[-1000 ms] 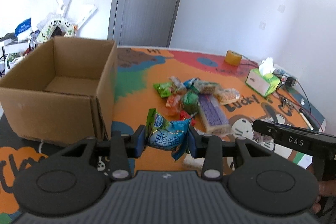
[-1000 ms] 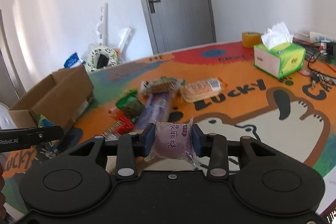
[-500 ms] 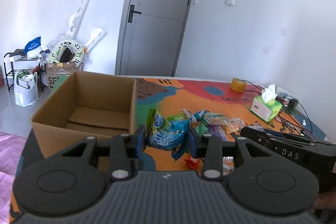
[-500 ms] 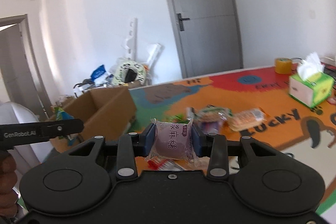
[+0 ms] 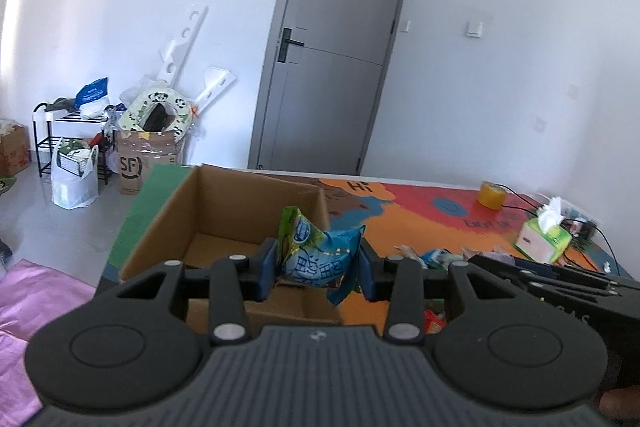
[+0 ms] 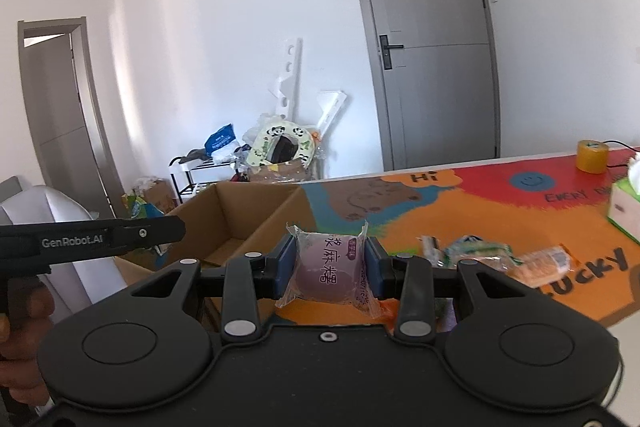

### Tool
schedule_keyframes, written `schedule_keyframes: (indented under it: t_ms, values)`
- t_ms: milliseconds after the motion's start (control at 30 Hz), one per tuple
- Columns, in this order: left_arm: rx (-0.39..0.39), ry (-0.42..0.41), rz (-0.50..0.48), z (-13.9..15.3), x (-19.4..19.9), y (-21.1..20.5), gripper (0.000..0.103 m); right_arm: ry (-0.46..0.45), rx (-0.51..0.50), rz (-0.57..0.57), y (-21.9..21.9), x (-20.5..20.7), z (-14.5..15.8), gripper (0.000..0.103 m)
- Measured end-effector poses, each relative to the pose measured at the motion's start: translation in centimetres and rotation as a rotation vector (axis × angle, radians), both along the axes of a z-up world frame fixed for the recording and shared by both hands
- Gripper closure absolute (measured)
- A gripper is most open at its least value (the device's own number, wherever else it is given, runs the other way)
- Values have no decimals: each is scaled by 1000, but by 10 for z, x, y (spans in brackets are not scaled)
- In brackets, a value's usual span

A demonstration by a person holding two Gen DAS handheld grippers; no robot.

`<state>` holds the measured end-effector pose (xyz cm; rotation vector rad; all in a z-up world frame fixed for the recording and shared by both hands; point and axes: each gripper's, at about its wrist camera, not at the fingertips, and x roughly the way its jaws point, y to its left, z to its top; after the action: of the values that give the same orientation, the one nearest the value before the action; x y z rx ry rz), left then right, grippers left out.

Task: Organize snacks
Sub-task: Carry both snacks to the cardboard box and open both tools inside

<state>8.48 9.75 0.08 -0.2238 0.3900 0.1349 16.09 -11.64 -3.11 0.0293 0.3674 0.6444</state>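
My left gripper point(image 5: 318, 269) is shut on a crinkled blue and green snack packet point(image 5: 316, 259), held up in front of the open cardboard box point(image 5: 224, 219) near its right wall. My right gripper point(image 6: 330, 269) is shut on a purple mochi packet point(image 6: 330, 267), just right of the same box point(image 6: 240, 215). Several loose snacks point(image 6: 500, 257) lie on the colourful mat point(image 6: 460, 211) to the right. The left gripper's body point(image 6: 92, 241) shows at the left of the right wrist view, a hand point(image 6: 22, 323) under it.
A green tissue box point(image 5: 542, 241) and a yellow tape roll point(image 5: 493, 195) stand at the far right of the table, with cables beside them. Beyond the table's left edge are a rack, bags and a carton on the floor point(image 5: 80, 203). A grey door point(image 5: 332, 67) is behind.
Both grippers have risen and swung left toward the cardboard box, each still holding its packet. The snack pile has slid to the right and lower in both views.
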Motion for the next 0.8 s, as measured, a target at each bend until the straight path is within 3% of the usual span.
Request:
schedule_keyframes:
  t_ms: [600,800]
  values:
    - [-72,44,106,-14,33,61,62,36,39,123,69,23,9,65]
    - [-101,60,124,-16,37,70,54,76,54,140,81,31,6,65]
